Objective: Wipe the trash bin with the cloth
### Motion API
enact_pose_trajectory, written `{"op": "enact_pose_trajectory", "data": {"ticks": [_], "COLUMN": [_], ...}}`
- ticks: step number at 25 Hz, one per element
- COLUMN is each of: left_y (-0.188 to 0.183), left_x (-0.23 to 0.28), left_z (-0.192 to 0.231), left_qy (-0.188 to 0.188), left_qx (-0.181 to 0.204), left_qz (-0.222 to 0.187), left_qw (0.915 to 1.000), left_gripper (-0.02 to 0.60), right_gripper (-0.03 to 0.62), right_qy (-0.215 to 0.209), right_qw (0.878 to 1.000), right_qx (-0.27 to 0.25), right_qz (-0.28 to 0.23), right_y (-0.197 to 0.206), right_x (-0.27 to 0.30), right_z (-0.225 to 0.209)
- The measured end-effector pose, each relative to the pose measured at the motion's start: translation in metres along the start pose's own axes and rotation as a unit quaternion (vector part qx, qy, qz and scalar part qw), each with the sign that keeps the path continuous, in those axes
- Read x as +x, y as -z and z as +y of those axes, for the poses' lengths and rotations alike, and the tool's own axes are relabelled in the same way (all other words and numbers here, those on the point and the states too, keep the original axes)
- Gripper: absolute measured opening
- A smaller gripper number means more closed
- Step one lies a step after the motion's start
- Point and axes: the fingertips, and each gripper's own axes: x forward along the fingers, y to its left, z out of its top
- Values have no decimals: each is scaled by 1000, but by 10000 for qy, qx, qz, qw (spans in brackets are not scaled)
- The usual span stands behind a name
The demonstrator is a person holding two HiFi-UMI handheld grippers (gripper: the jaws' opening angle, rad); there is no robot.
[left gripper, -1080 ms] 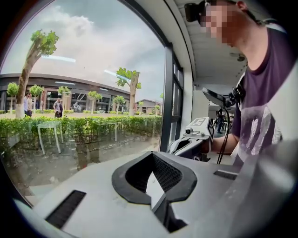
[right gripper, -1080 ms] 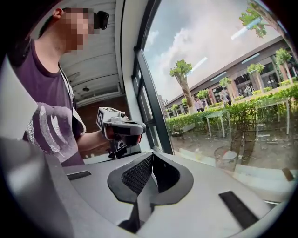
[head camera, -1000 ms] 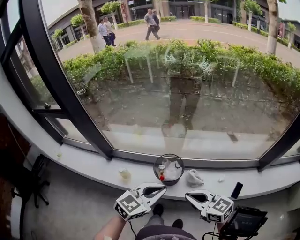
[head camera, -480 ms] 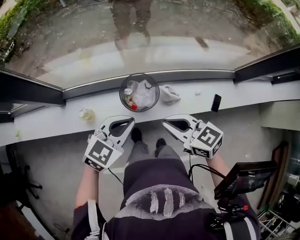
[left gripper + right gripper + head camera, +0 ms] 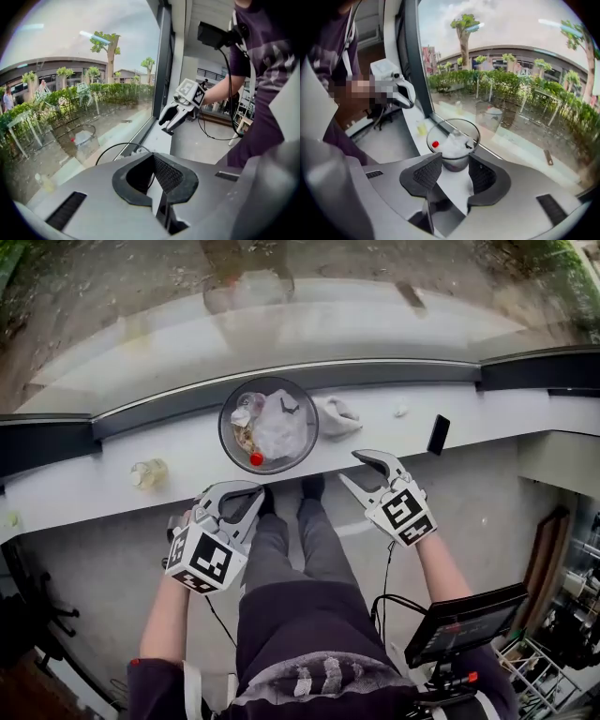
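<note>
A small round trash bin of clear plastic with a dark rim (image 5: pixel 228 439) stands on the white window ledge (image 5: pixel 84 486), close against the glass. Inside it lie crumpled white paper and a red cap. A crumpled whitish cloth (image 5: pixel 336 415) lies on the ledge just to the bin's right, at or almost at its rim; no hand-held gripper touches it. Further right along the ledge are a small white scrap (image 5: pixel 401 411) and a flat black slab like a phone (image 5: pixel 438 434). Left of the bin, well apart from it, sits a small yellowish lump (image 5: pixel 148 472).

Both hand-held grippers hang in front of the ledge's near edge, above the grey floor, and point towards the bin. The left hand-held gripper (image 5: pixel 246 501) is below and left of the bin with its jaws closed together and nothing between them. The right hand-held gripper (image 5: pixel 360 471) is below the cloth and to the bin's right. Its jaws have just been opening and now stand apart, holding nothing. Its own view shows the bin further off, in line with the gap between the ribbed black pads (image 5: pixel 425 172), not touched by them.

The person's dark trousers and black shoes (image 5: pixel 312 486) show between the two grippers.
</note>
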Motion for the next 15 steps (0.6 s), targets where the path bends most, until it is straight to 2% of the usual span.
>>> {"op": "enact_pose_trajectory", "data": {"ticks": [3,8,11,15], "left_y": [25,53,59,61], "left_x": [23,52,63,75], "left_z": [2,-4,1,9], "left_qy": [-41,31,-9,-125], "left_qx": [159,230,76,-123], "left_qz": [295,319,139,-36], "left_qw": [9994,9992,9999,9998], "left_gripper": [-2,-2,-2,-2], "right_gripper": [255,304,314,328], "right_qy": [23,-100,-68,-59], "right_qw": [9943,9719,9630,9595], "right_qx": [-768,-1724,-1972,-1947], "right_qz": [737,1602,1837,2037], "right_y": [51,127,152,175], "right_x": [49,130,174,220], "right_z": [-35,-83,-109,-134]}}
